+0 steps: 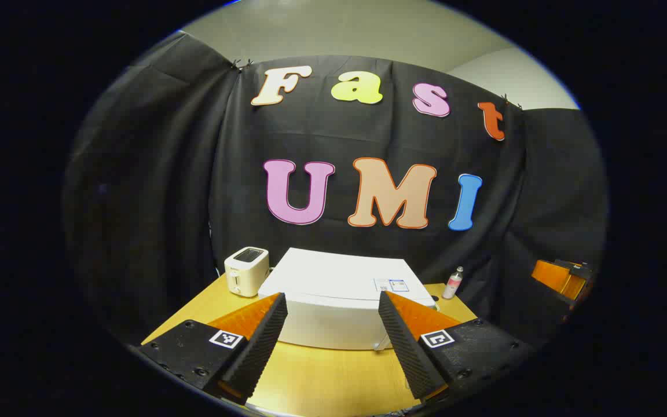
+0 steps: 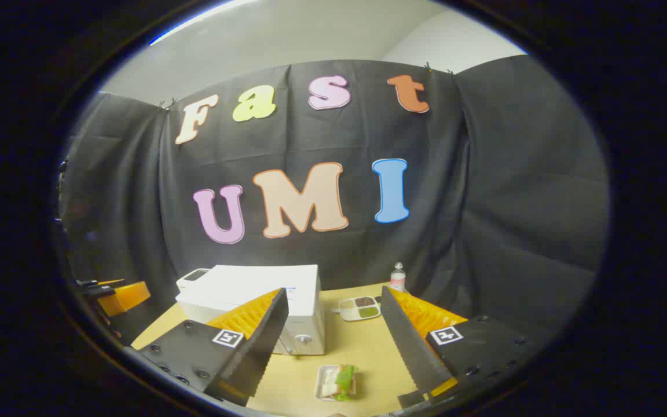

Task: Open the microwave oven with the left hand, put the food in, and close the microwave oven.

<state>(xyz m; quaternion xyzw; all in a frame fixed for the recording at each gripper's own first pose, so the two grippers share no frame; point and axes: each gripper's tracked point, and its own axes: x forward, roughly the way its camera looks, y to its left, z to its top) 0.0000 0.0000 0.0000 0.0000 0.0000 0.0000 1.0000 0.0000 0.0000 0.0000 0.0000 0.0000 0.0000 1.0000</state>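
left gripper view: left gripper (image 1: pixel 333 330) jaws wide, empty, squared to the closed microwave (image 1: pixel 339 301), presumably to reach its door. right gripper view: right gripper (image 2: pixel 333 336) wide, empty, above the food tray (image 2: pixel 338 382) on table (image 2: pixel 362 347).

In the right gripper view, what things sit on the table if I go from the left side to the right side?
Microwave oven → tray of food with green leaves → divided dish → small bottle.
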